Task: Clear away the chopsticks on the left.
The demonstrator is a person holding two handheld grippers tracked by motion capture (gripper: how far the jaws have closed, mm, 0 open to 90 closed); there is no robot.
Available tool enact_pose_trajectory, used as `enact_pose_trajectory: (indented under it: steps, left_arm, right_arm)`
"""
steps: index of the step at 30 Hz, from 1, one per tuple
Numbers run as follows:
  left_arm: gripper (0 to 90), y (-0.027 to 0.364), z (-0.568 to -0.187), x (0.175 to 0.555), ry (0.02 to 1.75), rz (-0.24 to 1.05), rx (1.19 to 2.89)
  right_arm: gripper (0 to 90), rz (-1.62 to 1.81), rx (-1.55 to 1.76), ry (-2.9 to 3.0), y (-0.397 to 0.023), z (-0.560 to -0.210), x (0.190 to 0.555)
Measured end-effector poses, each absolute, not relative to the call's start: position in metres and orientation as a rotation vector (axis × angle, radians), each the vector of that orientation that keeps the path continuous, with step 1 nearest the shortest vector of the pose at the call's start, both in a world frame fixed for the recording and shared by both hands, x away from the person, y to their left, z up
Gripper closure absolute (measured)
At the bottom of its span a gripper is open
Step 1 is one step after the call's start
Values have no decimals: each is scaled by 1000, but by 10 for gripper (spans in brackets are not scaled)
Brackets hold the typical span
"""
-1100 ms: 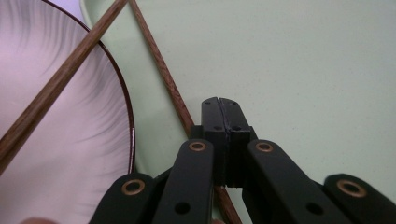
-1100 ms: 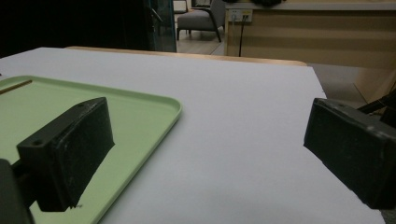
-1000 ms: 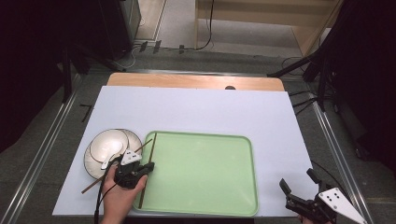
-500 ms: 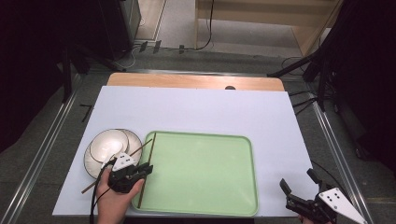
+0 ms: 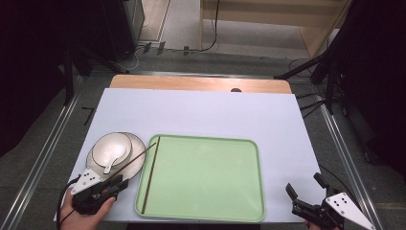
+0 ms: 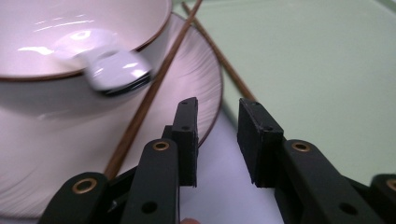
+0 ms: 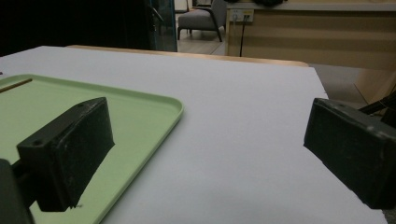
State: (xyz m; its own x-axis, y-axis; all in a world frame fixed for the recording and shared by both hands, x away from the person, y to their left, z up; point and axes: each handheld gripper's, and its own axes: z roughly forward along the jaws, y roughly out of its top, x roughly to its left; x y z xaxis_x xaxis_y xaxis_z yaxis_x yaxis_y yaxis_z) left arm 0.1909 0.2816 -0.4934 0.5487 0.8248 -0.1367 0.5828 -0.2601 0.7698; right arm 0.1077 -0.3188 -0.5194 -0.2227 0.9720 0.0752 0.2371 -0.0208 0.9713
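Wooden and thin, one chopstick (image 5: pixel 150 174) lies in the tray (image 5: pixel 249 211) along its left wall; the other (image 5: pixel 125 166) leans on the plate (image 5: pixel 137 146). Both roll easily: pinch mid-shaft. Your left gripper (image 6: pixel 215 140) has just been opening, empty; your right gripper (image 7: pixel 205 154) gapes, empty.
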Motion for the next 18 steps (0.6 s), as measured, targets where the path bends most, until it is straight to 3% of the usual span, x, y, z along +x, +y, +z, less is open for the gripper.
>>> enact_pose_trajectory:
  steps: [9,18]
  left_arm:
    - [686,305,-490,195,1193,472,1933]
    - [695,301,-499,210,1205,447,2031]
  right_arm:
    - [16,1297,1305,1538,-318,-519,108]
    - [16,1300,1301,1537,-319,-520,108]
